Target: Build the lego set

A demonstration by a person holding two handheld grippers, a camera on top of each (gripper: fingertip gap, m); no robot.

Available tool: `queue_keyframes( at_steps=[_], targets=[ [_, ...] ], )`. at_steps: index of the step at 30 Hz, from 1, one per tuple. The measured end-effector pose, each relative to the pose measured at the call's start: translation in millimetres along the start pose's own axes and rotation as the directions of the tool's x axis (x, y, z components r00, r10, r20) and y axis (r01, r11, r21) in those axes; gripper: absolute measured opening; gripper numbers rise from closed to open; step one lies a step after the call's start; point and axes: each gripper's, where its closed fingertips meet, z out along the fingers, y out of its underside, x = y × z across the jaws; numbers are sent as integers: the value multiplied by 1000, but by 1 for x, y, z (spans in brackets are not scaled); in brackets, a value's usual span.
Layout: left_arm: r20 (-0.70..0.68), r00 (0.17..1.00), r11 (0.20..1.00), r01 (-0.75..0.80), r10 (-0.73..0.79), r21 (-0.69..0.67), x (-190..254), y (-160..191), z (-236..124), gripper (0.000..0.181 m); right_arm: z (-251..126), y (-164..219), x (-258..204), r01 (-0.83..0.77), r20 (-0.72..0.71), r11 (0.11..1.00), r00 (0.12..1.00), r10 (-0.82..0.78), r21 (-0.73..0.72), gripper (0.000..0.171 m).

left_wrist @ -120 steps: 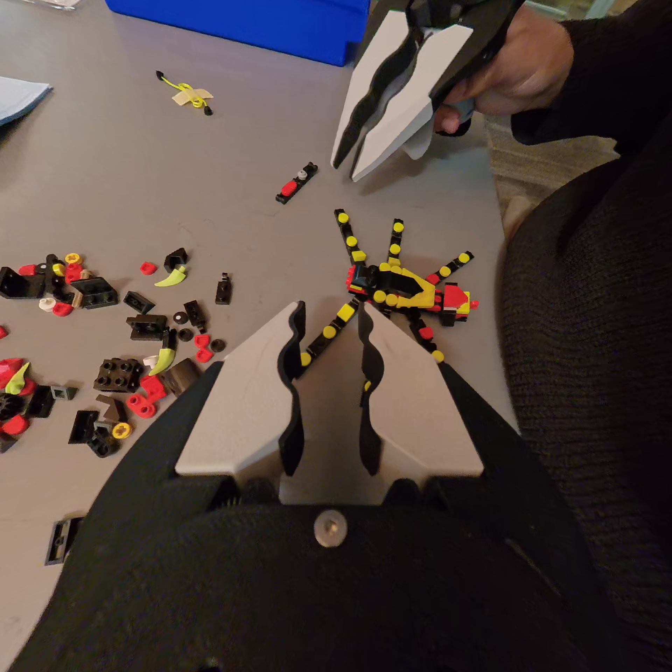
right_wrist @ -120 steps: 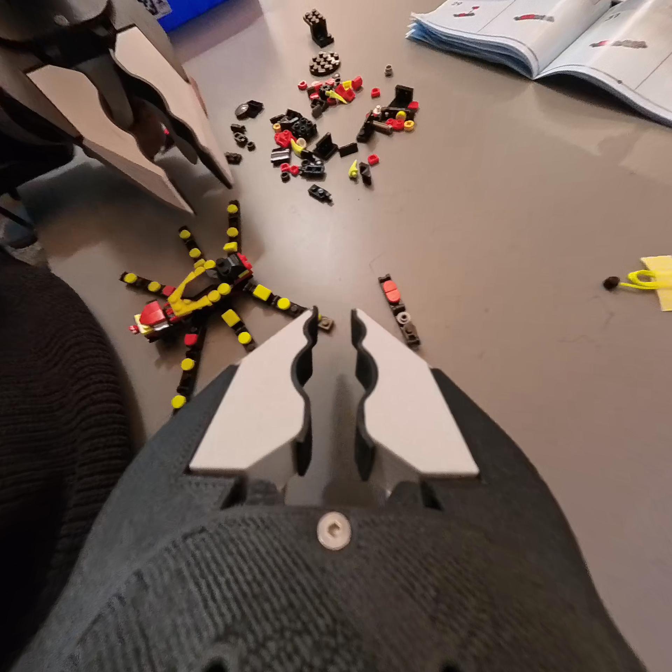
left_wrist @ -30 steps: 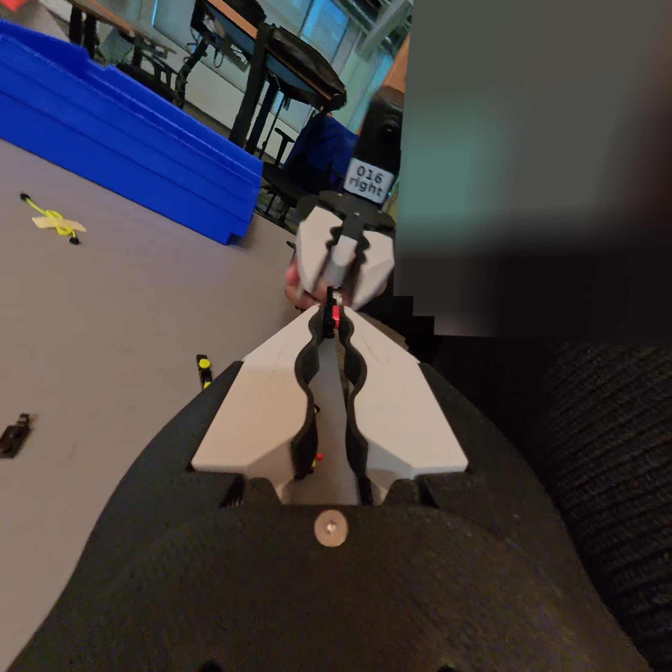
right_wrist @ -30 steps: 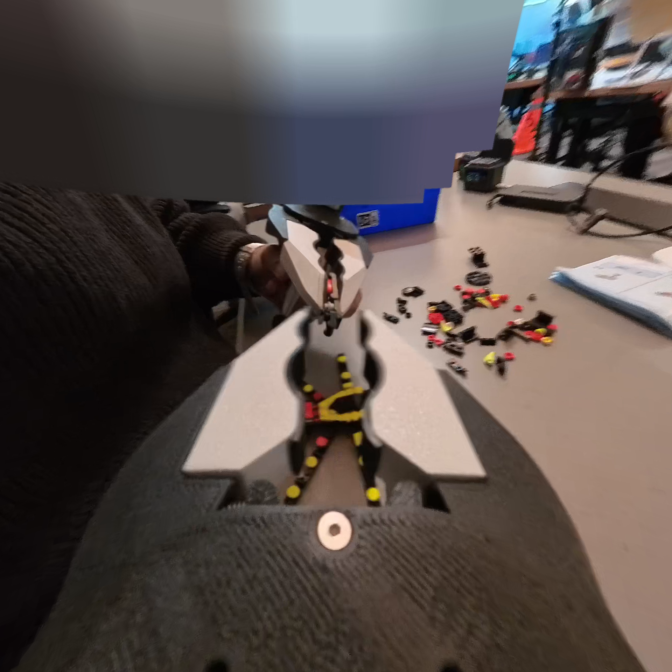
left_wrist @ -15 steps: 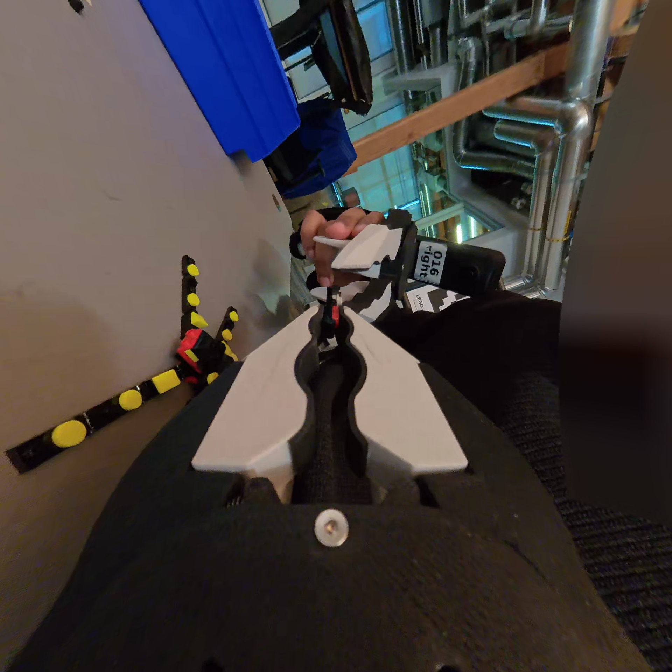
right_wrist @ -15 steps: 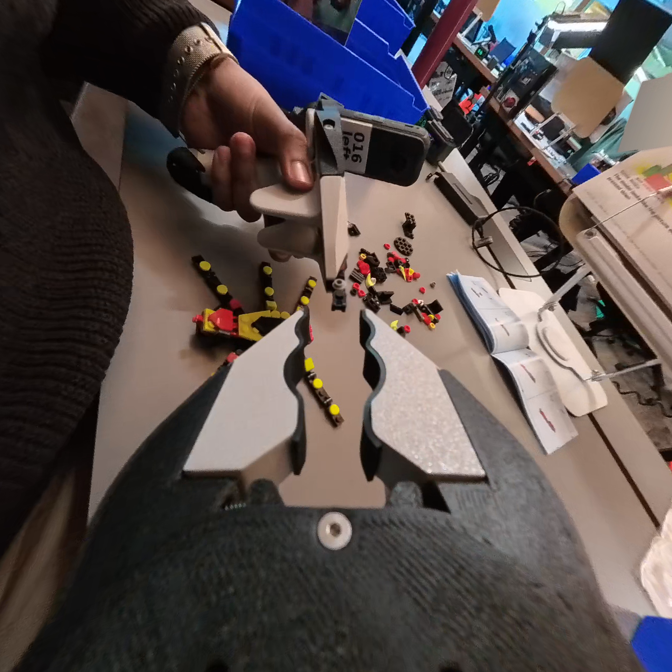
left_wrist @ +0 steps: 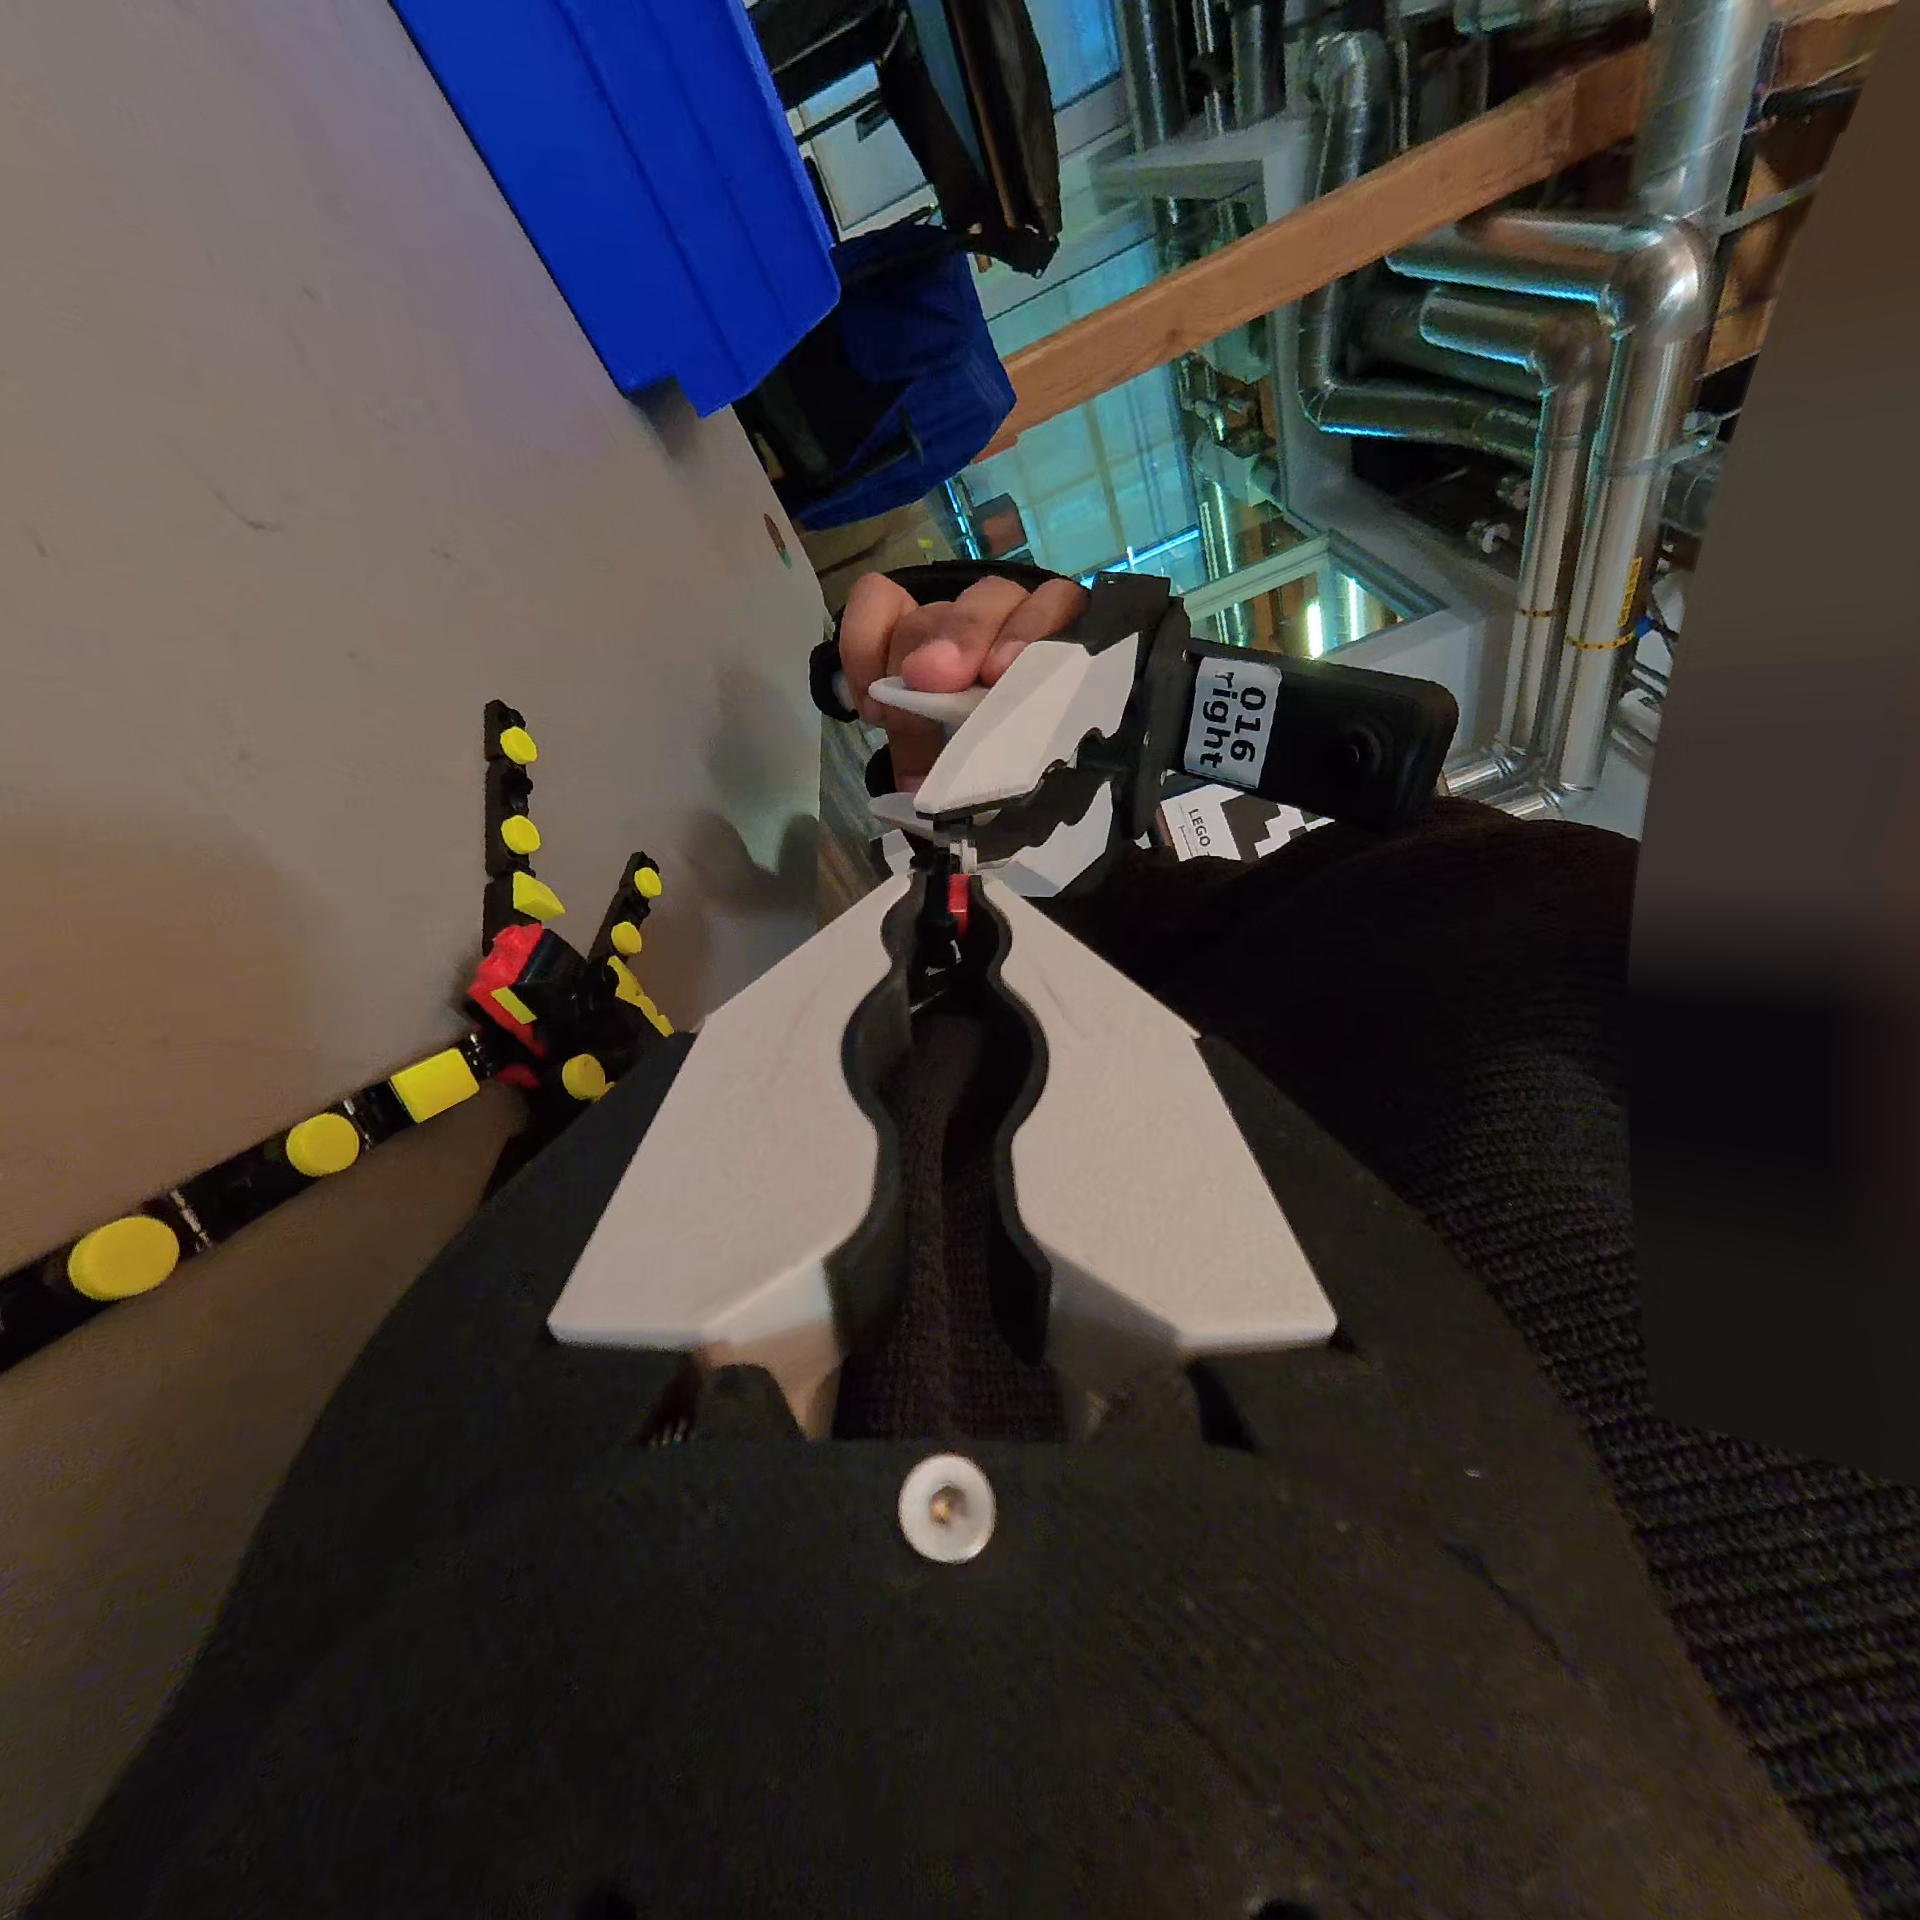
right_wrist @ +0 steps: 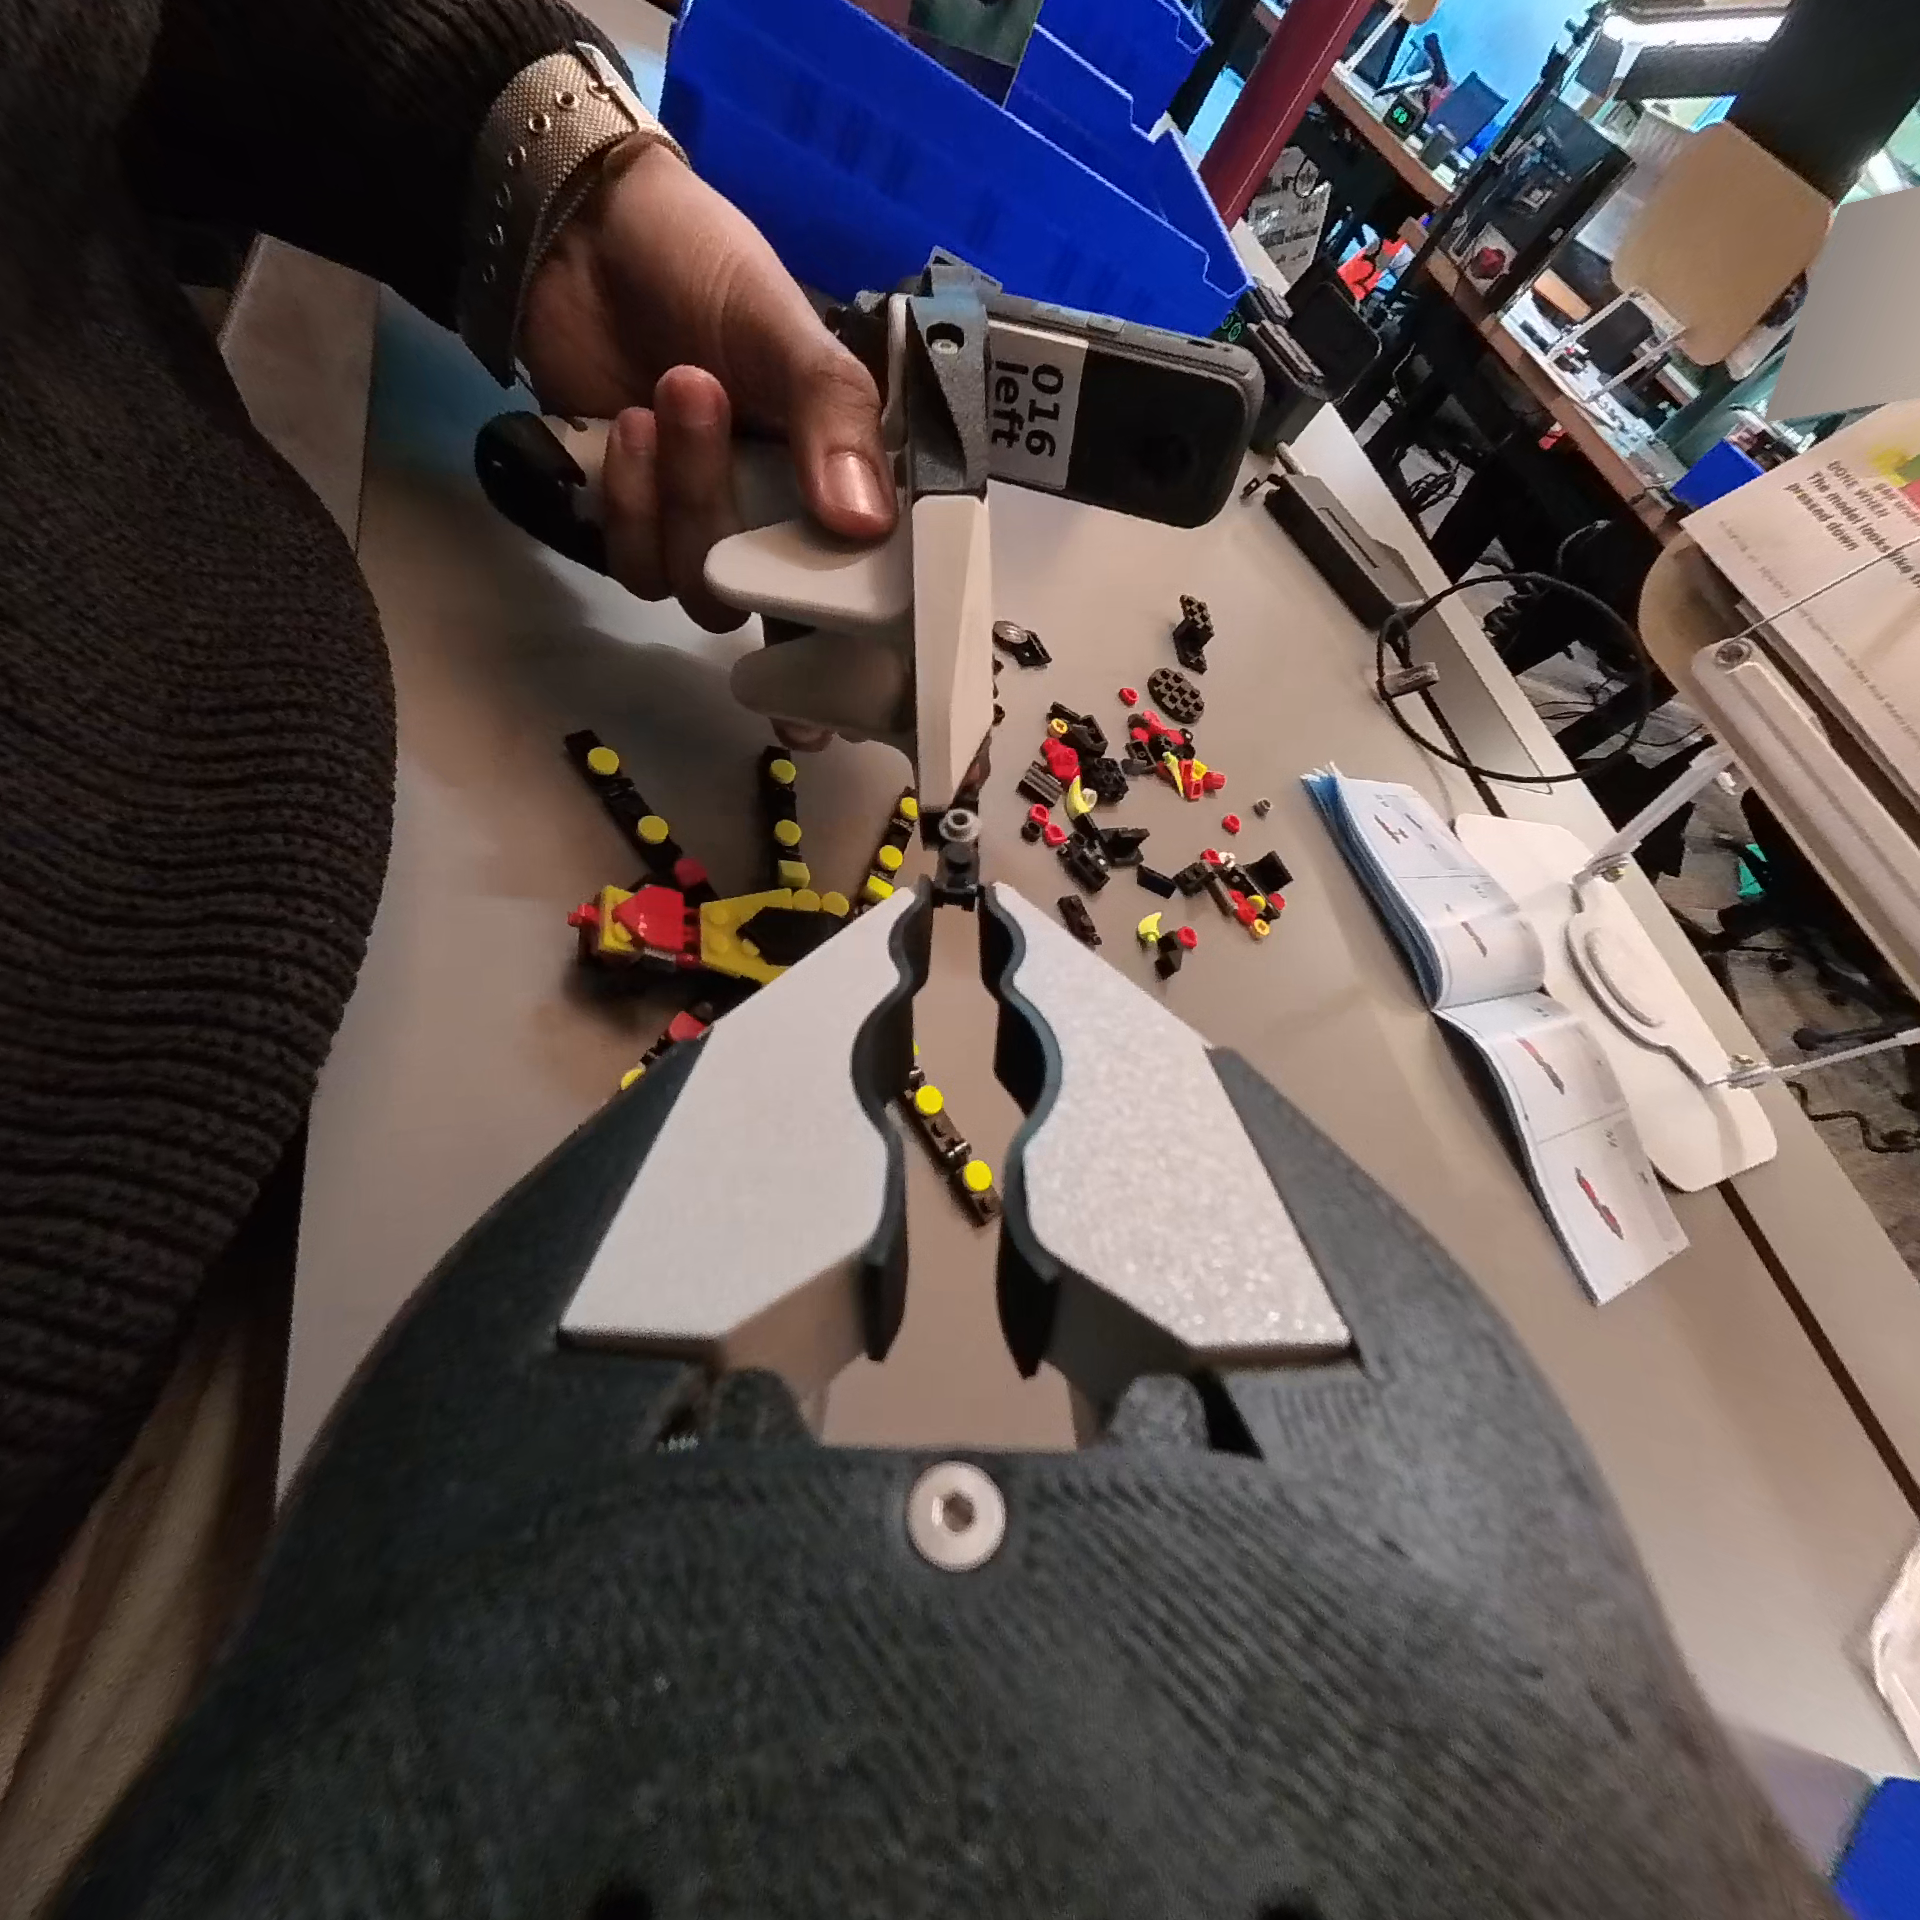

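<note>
A small black leg piece (left_wrist: 940,914) with a red part and a grey stud (right_wrist: 961,826) is held in the air between both grippers. My left gripper (left_wrist: 943,896) is shut on one end of it. My right gripper (right_wrist: 951,896) has its tips closed on the black other end (right_wrist: 954,871). The grippers meet tip to tip, the left one (right_wrist: 948,800) coming down from above in the right wrist view. The yellow, black and red spider model (right_wrist: 727,930) lies on the grey table (right_wrist: 1299,1195) below; it also shows in the left wrist view (left_wrist: 540,987).
A pile of loose black, red and yellow pieces (right_wrist: 1132,821) lies beyond the model. An open instruction booklet (right_wrist: 1507,1039) lies to the right. Blue bins (right_wrist: 935,135) stand at the table's far side. A spider leg (right_wrist: 945,1132) lies under my right gripper.
My right gripper was open half a second ago and has closed on the free end of the leg piece. Four seconds ago that piece lay on the table; my left gripper now holds it up.
</note>
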Motion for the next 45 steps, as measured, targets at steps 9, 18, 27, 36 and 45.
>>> queue_keyframes(
  at_steps=[9, 18, 27, 36, 45],
  targets=[
    [5, 1000, 1000, -5, 5, -11, -1, 1, 0, 4, 0, 1, -2, -17, 24, 1000, 1000, 17, -8, 6],
    [6, 1000, 1000, -3, 3, -11, -1, 1, 0, 4, 0, 1, -2, -24, 31, 1000, 999, 25, -9, 6],
    [18, 1000, 1000, -7, 8, -14, -3, 2, 0, 4, 2, 2, -3, -37, 30, 999, 999, 37, 2, 13],
    [38, 999, 999, -29, 30, -37, -4, 6, 2, 4, 3, -2, -4, -103, 52, 994, 994, 101, 32, 13],
    [67, 996, 998, -53, 55, -30, -6, 2, 0, 32, -2, 1, 3, -137, 50, 990, 990, 136, 37, 6]
  ],
)
